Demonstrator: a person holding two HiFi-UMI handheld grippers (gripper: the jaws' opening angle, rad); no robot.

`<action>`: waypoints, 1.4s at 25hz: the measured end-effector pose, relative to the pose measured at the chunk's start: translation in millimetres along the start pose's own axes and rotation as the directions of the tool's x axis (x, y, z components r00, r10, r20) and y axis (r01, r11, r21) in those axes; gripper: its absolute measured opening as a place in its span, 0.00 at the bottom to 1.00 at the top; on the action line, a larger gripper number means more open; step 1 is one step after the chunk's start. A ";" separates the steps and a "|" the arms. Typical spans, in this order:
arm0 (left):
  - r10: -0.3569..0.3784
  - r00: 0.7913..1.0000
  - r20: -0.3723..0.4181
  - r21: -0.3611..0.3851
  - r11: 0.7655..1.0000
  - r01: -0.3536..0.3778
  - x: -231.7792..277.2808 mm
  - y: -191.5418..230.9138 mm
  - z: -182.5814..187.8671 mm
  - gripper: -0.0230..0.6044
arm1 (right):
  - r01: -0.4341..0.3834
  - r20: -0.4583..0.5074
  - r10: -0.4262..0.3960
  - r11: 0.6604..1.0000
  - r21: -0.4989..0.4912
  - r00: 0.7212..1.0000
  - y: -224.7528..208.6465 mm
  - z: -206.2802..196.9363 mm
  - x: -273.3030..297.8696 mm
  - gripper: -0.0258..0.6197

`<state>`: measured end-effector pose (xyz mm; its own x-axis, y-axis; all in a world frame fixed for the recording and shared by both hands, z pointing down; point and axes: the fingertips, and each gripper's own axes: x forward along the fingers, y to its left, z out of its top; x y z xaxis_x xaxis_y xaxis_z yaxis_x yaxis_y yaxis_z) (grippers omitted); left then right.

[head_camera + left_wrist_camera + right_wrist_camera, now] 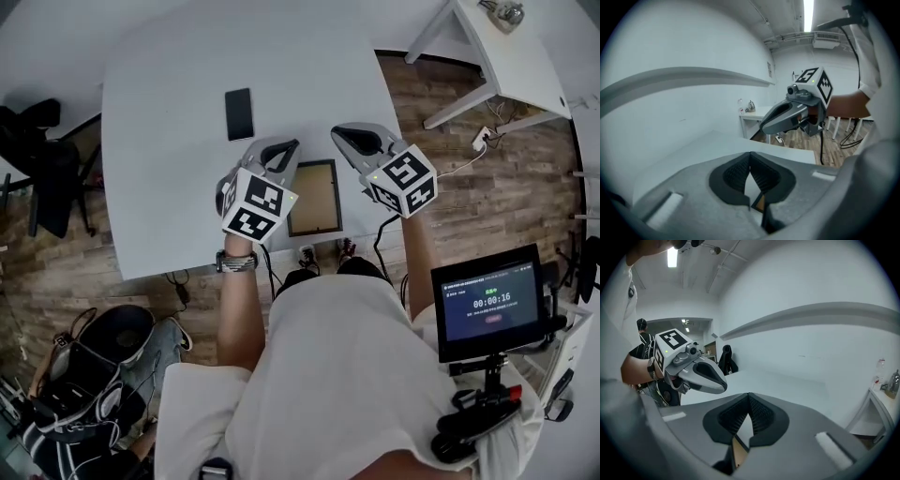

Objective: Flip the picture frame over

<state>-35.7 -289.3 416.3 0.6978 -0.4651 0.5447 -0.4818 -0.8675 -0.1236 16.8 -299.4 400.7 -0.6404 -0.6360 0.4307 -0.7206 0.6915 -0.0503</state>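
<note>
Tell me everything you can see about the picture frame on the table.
The picture frame is a rectangle, a thin dark border around a tan-brown panel. It lies flat on the white table by the edge nearest the person, between the left gripper and right gripper, both shut and seemingly not touching it.

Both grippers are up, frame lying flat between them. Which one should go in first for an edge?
Left, marginally. In the head view the left gripper overlaps the left edge of the picture frame; the right gripper sits beyond its far right corner. Both are shut and empty.
</note>
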 end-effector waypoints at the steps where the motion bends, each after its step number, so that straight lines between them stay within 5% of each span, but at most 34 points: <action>1: 0.020 0.999 0.026 -0.006 1.000 -0.020 -7.5 -8.9 21.1 0.05 | 0.009 0.019 -0.009 1.000 -0.001 1.000 -2.3 9.8 -21.1 0.04; 6: 0.075 0.985 0.153 -0.062 0.996 -0.066 -32.1 -9.2 64.2 0.05 | 0.044 0.064 -0.042 0.999 -0.019 0.997 -9.7 33.4 -48.2 0.04; 19: 0.211 0.928 0.306 -0.022 0.976 -0.215 -61.1 17.7 103.8 0.05 | 0.119 0.202 -0.094 0.986 -0.116 0.975 -14.6 93.7 -70.5 0.04; 27: 0.308 0.896 0.320 -0.035 0.949 -0.314 -65.3 29.7 175.0 0.05 | 0.122 0.293 -0.081 0.984 -0.127 0.953 -50.4 155.3 -113.2 0.04; 35: 0.358 0.870 0.339 -0.050 0.930 -0.364 -86.0 37.4 189.1 0.05 | 0.142 0.344 -0.087 0.980 -0.138 0.935 -45.8 179.8 -129.7 0.04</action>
<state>-13.5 -315.1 208.0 0.6141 -0.7752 0.1481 -0.7286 -0.6290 -0.2711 85.1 -310.2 185.1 -0.6271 -0.7729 0.0968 -0.7609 0.6344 0.1361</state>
